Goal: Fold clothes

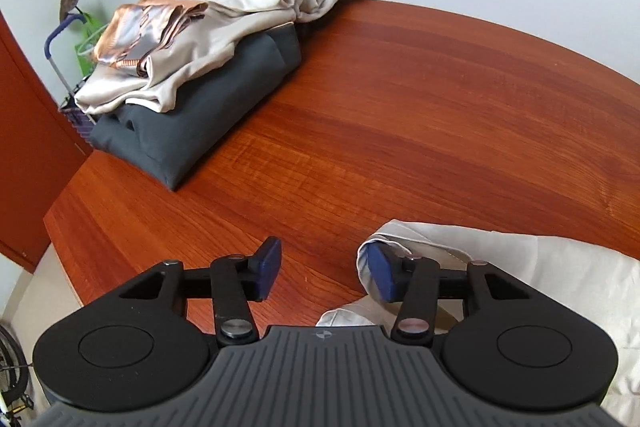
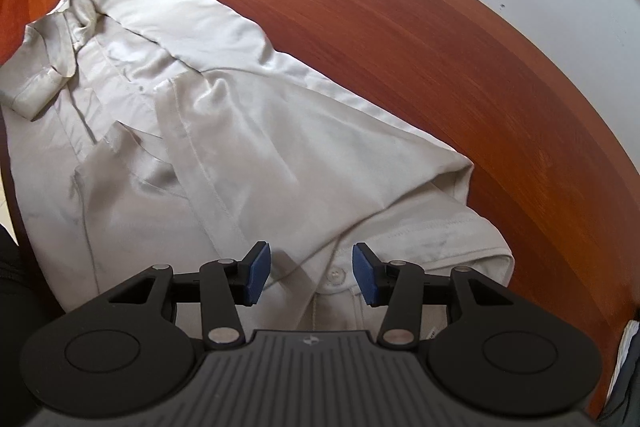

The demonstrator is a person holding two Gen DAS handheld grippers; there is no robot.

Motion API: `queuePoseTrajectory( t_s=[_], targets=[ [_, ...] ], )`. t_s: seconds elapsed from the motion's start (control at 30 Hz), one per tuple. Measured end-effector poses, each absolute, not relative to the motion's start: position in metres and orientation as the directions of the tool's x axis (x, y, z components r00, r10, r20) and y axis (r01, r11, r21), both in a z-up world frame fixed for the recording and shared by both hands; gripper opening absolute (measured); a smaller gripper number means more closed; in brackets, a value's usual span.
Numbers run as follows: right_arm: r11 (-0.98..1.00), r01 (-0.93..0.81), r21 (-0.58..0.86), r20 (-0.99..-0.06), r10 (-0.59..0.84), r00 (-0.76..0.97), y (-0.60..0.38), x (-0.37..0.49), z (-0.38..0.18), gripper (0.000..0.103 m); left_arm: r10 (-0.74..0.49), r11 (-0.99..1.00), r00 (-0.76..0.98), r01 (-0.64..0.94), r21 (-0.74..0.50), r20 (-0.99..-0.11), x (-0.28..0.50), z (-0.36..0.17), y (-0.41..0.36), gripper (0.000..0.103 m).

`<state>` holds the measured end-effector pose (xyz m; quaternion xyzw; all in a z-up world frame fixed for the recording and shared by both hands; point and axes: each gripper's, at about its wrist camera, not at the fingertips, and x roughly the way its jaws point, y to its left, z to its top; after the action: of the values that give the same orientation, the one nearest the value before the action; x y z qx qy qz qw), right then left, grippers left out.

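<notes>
Left wrist view: left gripper [image 1: 322,273] fingers spread apart over the wooden bench [image 1: 400,115], the right-hand pad brushing a fold of the pale shirt [image 1: 532,267]; right wrist view: right gripper [image 2: 311,274] fingers released, hovering above the shirt's buttoned collar [image 2: 420,243], shirt spread flat on the bench.

Both wrist views low, sharing table [image 1: 400,107]

Table [image 1: 400,87] centre bare — clothes pile [image 1: 192,67] far-left.
</notes>
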<state>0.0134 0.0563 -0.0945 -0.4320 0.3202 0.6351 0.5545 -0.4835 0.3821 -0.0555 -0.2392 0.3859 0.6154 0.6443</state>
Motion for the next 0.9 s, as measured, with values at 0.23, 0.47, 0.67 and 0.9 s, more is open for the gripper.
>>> queuePoseTrajectory(
  t_s=[0.23,0.47,0.67,0.9],
  targets=[
    [-0.227,-0.972,-0.063,-0.914,0.405,-0.036,0.059,0.0,-0.099,0.061,0.598,0.164,-0.026,-0.974,0.155,-0.801,-0.475,-0.056,0.369,0.06],
    [-0.27,-0.959,-0.089,-0.915,0.403,-0.028,0.061,-0.011,-0.109,0.057,0.59,0.185,-0.002,-0.973,0.138,-0.808,-0.469,-0.053,0.356,0.064],
    [-0.291,-0.953,-0.081,-0.912,0.407,-0.047,0.065,-0.01,-0.11,0.029,0.583,0.198,0.003,-0.97,0.139,-0.812,-0.465,-0.051,0.341,0.064],
    [-0.312,-0.947,-0.071,-0.908,0.414,-0.068,0.067,-0.009,-0.106,0.017,0.58,0.2,-0.007,-0.968,0.15,-0.815,-0.458,-0.047,0.319,0.064]
  ],
)
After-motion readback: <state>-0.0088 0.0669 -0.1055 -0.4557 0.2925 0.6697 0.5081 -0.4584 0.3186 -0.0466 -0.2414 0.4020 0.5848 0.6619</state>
